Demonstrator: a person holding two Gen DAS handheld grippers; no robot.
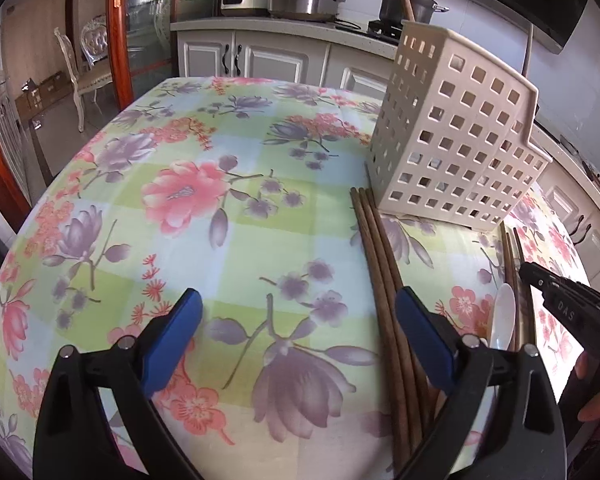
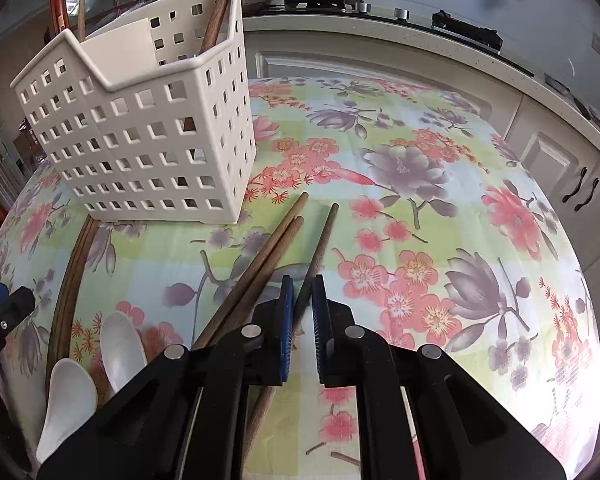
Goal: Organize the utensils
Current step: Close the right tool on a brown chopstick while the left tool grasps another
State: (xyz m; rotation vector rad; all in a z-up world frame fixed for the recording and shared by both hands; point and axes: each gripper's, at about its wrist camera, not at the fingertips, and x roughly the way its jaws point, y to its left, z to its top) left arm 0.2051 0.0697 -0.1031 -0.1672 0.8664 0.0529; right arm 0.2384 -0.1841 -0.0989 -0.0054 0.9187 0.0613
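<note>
Right gripper [image 2: 303, 312], blue pads narrow, clamps 1 brown wooden chopstick [image 2: 320, 248] lying on the floral tablecloth [image 2: 420, 240], near the white perforated plastic utensil basket [image 2: 148, 140]. Left gripper [image 1: 298, 328] spread wide, holding nothing, beside 3 more brown chopsticks [image 1: 384, 276]. 2 white spoons [image 2: 96, 364] lie nearby.

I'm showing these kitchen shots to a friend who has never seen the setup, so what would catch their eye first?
Probably the loud floral tablecloth covering the whole table, then the cream perforated plastic utensil caddy standing on its far side with brown wooden chopsticks poking out. Nearer, the right gripper with blue pads is closed on one loose wooden chopstick, and two white ceramic spoons lie at the near left edge.
</note>
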